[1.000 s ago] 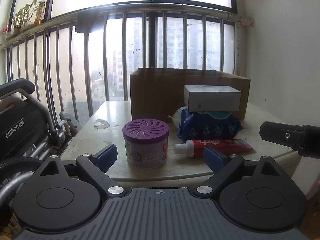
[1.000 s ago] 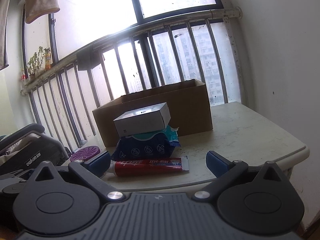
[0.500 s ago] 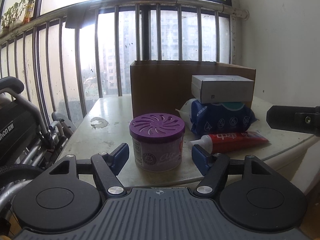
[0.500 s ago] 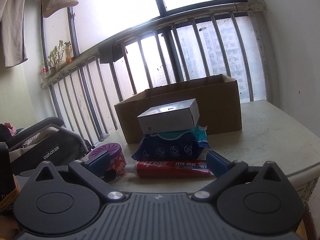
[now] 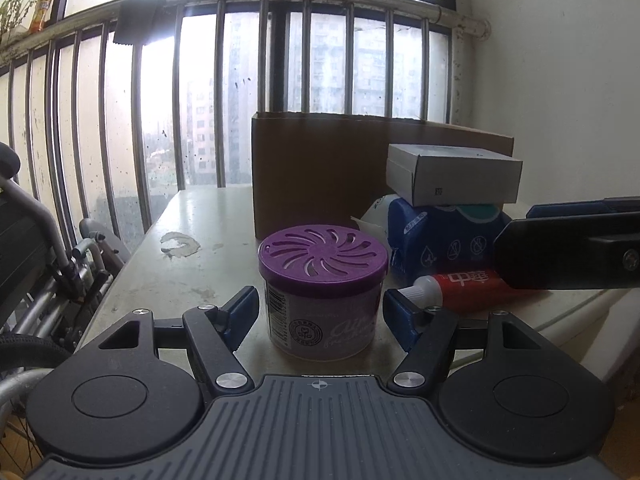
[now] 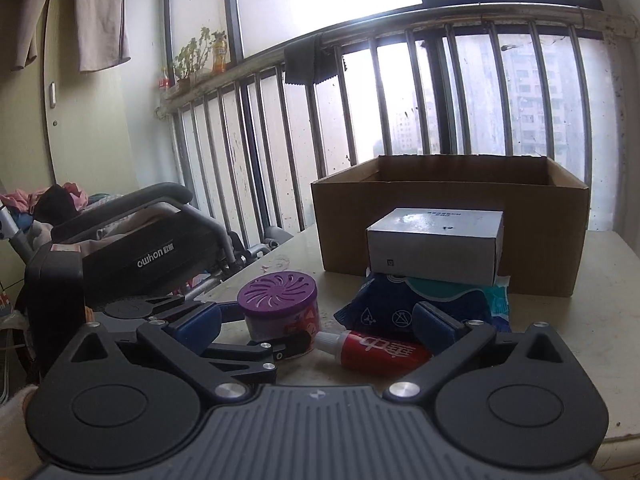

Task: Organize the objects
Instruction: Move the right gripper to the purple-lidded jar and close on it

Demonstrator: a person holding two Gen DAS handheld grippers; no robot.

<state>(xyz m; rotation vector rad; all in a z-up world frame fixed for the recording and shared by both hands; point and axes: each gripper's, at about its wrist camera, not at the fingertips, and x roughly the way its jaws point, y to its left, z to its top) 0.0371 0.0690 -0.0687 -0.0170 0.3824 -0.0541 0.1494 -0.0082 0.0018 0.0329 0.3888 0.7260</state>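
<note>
A purple-lidded air freshener jar (image 5: 322, 292) stands near the table's front edge. My left gripper (image 5: 320, 312) is open with its blue pads on either side of the jar, small gaps showing. A red toothpaste tube (image 5: 460, 286) lies to the right, in front of a blue wipes pack (image 5: 444, 240) with a white box (image 5: 454, 178) on top. An open cardboard box (image 5: 320, 176) stands behind. My right gripper (image 6: 316, 324) is open over the toothpaste tube (image 6: 376, 350); the jar (image 6: 280, 306) and left gripper show at its left.
The table (image 5: 192, 248) has a worn patch at left. A folded wheelchair (image 6: 132, 252) stands left of the table. Window bars (image 5: 240, 92) run behind, and a white wall (image 5: 560, 80) is at right.
My left gripper moved forward until its pads flank the jar, and narrowed. My right gripper swung left and closer, now over the toothpaste tube.
</note>
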